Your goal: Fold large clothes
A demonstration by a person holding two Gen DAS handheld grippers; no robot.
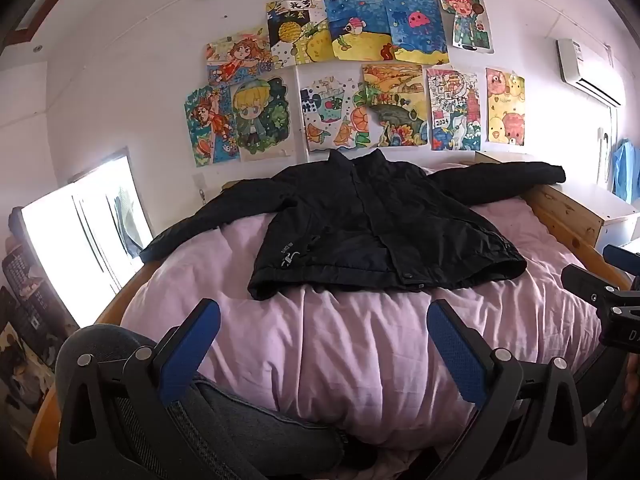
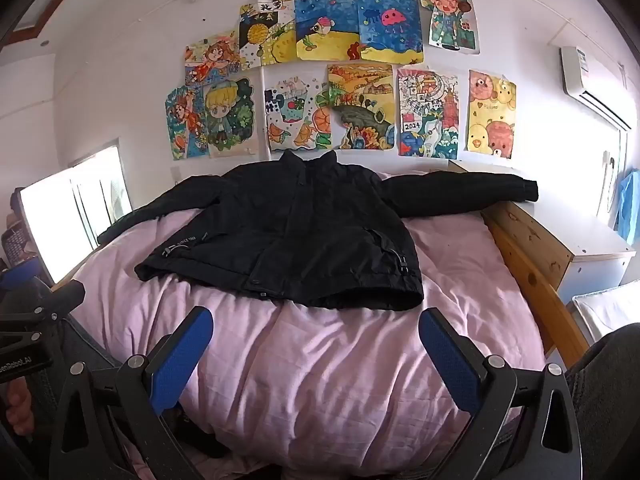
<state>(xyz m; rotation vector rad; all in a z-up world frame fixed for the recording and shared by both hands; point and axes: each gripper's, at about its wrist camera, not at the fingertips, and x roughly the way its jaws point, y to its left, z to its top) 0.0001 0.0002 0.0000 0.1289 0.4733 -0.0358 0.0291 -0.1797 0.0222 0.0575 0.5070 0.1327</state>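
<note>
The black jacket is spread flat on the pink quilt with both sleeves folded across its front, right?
Not quite. The black jacket lies flat on the pink quilt, but both sleeves stretch outward to the sides, unfolded, as the right wrist view shows.

Printed in small pale letters near the hem of the black padded jacket [image 2: 288, 232]: "SINCE 1983", last digits unsure. Painted on the colourful city drawing [image 2: 427, 114] taped to the wall: "2024". Remaining writing too small to read.
</note>
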